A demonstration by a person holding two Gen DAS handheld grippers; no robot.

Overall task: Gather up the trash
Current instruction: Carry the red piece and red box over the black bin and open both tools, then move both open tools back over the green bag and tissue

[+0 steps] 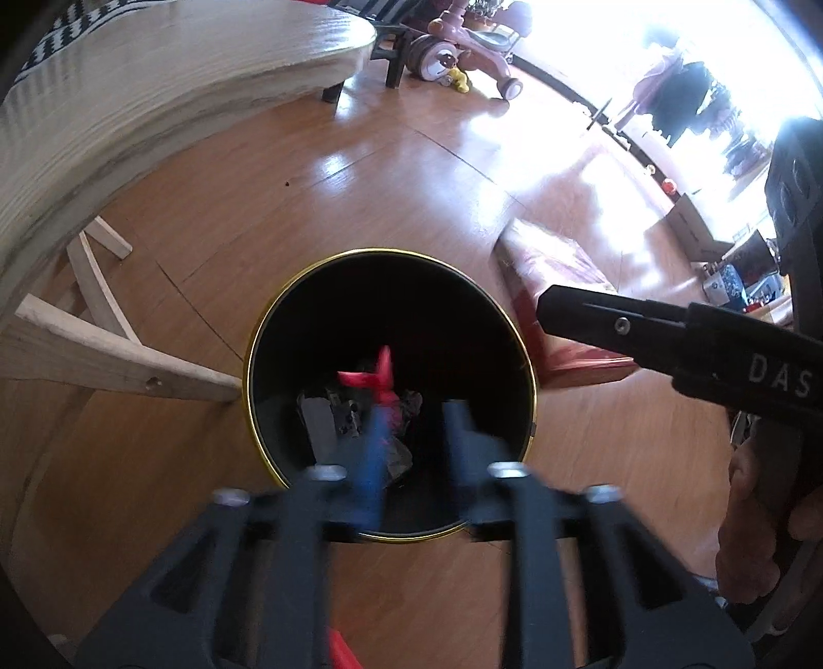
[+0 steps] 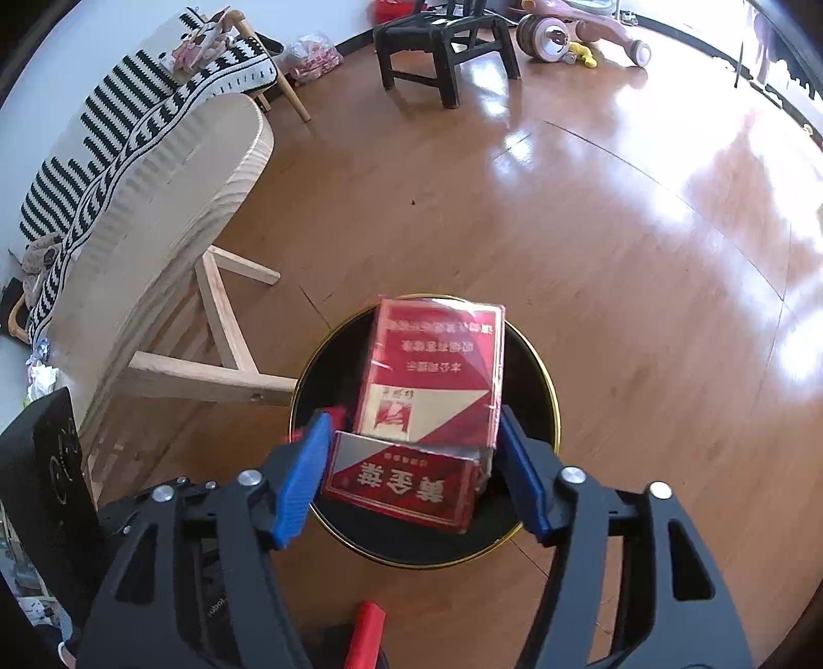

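Observation:
A black bin with a gold rim (image 1: 519, 329) stands on the wooden floor, also in the right wrist view (image 2: 550, 391). Inside it lie a red scrap (image 1: 375, 378) and grey crumpled trash (image 1: 334, 417). My left gripper (image 1: 416, 427) hangs over the bin mouth, blurred, jaws apart, holding nothing. My right gripper (image 2: 416, 453) is shut on a red and white cigarette pack (image 2: 432, 381), lid flipped open, and holds it right above the bin. The pack also shows at the right in the left wrist view (image 1: 555, 288).
A light wooden table (image 2: 170, 206) with crossed legs (image 2: 216, 329) stands left of the bin. A black stool (image 2: 442, 46) and a pink ride-on toy (image 2: 571, 31) sit far back. A striped sofa (image 2: 103, 134) lies behind the table.

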